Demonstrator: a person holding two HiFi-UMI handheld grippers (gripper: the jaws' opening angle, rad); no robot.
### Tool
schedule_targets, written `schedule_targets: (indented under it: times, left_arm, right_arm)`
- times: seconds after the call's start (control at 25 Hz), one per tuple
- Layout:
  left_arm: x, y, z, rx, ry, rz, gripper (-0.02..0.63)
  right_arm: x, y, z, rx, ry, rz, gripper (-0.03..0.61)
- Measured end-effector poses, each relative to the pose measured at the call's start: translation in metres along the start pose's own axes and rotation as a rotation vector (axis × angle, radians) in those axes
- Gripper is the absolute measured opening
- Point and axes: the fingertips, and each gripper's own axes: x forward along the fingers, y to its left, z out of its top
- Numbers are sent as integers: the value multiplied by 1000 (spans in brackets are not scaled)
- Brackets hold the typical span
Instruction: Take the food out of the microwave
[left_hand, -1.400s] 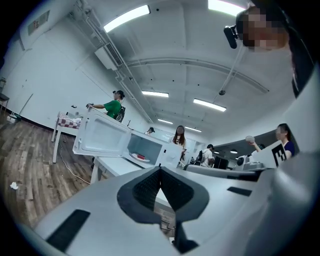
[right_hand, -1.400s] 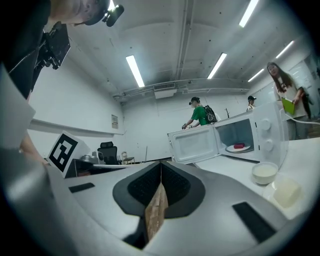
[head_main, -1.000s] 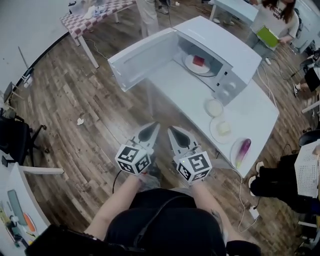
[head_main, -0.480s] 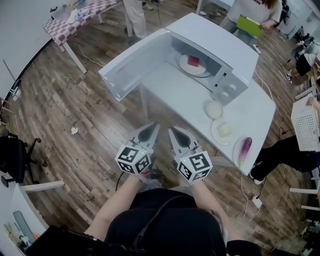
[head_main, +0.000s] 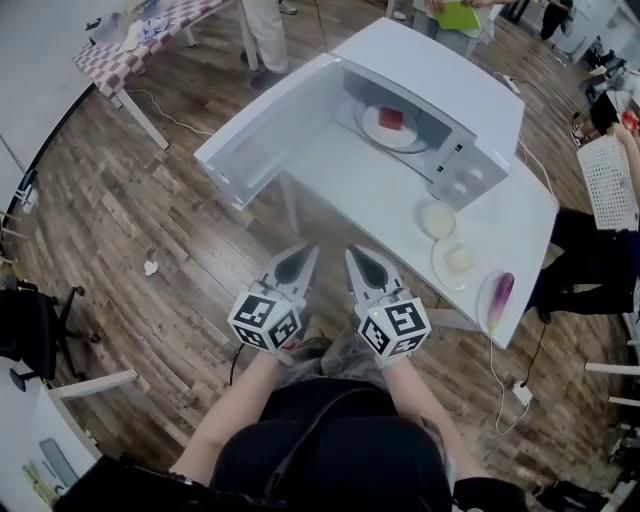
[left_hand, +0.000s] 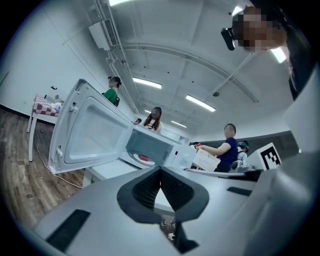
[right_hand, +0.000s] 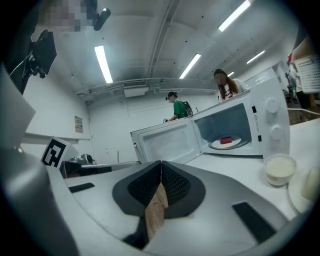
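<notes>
A wood-plank floor (head_main: 110, 230) fills most of the head view, with a checked-cloth table (head_main: 160, 35) in the far left corner. Nearer the middle stands a long white table (head_main: 345, 175). At its far end sits a white microwave (head_main: 440, 65), its door (head_main: 262, 128) swung fully open to the left, out past the table's edge. Inside the cavity a round white plate (head_main: 372, 128) carries the food (head_main: 391, 118), a small red block. Both gripper views show it lying on that plate within the oven. On the table in front of the microwave's knob side, 3 dishes run in a row toward the person: a small bowl (head_main: 437, 218) with pale contents, then a flat dish (head_main: 440, 268) bearing a pale yellowish lump, then a purple eggplant (head_main: 498, 296) on an oval dish at the near corner. Low in the view the 2 grippers are held side by side over the floor, near the table's long edge and well apart from the microwave, each pointing toward it. The left gripper (head_main: 306, 250) is clenched, its ribbed pads (left_hand: 150, 187) pressed together on nothing. The right gripper (head_main: 355, 251) is likewise clenched, pads (right_hand: 172, 185) meeting with nothing gripped.
</notes>
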Motion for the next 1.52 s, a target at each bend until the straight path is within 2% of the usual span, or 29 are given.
schedule_targets:
  times: [0.32, 0.6, 1.0, 1.52]
  left_arm:
    - [15, 14, -7, -27, 21, 6, 11]
    - [43, 35, -1, -12, 32, -1, 11]
    - [114, 58, 15, 2, 66, -60, 11]
    - [188, 75, 13, -18, 125, -120, 11]
  right_arm:
    - [12, -28, -7, 51, 24, -43, 20]
    - [45, -52, -3, 75, 19, -55, 20]
    - [85, -106, 13, 112, 10, -114, 20]
    - [116, -177, 19, 162, 30, -226, 20]
